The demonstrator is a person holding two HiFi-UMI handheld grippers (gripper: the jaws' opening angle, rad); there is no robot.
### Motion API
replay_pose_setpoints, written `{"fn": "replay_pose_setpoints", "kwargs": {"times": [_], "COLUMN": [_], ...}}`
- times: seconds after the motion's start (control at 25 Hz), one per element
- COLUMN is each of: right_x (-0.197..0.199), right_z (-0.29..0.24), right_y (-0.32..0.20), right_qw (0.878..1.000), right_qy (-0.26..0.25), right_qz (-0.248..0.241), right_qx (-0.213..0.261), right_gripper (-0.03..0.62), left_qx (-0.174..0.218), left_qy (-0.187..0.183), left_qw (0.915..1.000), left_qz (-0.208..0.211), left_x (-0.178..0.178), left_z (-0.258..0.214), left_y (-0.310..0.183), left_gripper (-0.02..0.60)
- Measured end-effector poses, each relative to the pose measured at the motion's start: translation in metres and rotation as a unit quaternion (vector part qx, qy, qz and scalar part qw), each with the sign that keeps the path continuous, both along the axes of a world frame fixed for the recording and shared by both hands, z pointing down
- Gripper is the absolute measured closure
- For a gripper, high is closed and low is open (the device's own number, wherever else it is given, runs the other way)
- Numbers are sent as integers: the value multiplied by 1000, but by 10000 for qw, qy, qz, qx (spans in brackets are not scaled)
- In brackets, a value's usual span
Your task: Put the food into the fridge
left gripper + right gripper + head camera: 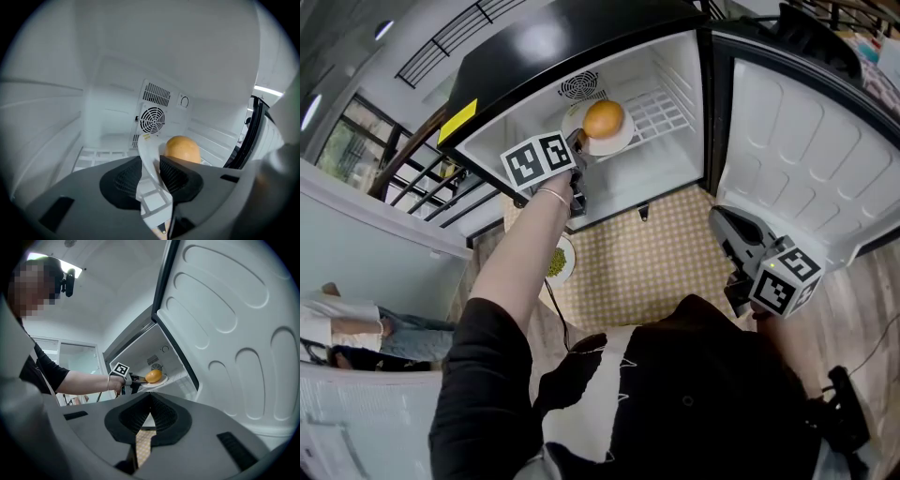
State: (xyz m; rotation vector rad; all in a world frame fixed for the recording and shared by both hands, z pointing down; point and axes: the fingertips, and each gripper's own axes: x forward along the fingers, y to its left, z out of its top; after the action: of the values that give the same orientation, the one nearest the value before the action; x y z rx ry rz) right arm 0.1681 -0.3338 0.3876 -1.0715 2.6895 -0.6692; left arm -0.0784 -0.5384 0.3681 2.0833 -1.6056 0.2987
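Observation:
A round orange-yellow food item (603,119) lies on a white plate (621,142) over the wire shelf (664,111) inside the open fridge (675,164). My left gripper (579,146) reaches into the fridge at the plate's near edge. In the left gripper view the plate rim (149,154) runs between the pads of the left gripper (150,176) with a gap showing beside it, and the food (182,148) sits just beyond. My right gripper (719,219) hangs low by the door, its tips together on nothing (150,401). From there I see the food (153,376) and plate (162,379).
The fridge door (797,159) stands wide open at the right. A small plate of green food (560,261) rests on the checked floor mat (656,267) in front of the fridge. A fan grille (153,119) is on the back wall. A railing and a person (347,328) are at left.

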Motion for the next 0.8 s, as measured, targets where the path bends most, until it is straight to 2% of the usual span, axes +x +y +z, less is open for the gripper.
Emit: {"fn": "replay_pose_setpoints", "kwargs": {"times": [0.36,0.52,0.8], "right_x": [5,5,6], "right_z": [-3,-2,-2], "right_y": [6,9,11], "right_qw": [10000,10000,9999], "right_qy": [33,72,104], "right_qz": [10,-19,-16], "right_qx": [40,33,20], "right_gripper": [579,579,579], "left_qx": [12,-10,63], "left_qy": [-461,-910,-889], "left_qw": [9987,9952,9954], "left_qz": [198,362,359], "left_x": [-7,-8,-8], "left_z": [3,9,7], "left_y": [1,3,3], "left_gripper": [449,423,423]}}
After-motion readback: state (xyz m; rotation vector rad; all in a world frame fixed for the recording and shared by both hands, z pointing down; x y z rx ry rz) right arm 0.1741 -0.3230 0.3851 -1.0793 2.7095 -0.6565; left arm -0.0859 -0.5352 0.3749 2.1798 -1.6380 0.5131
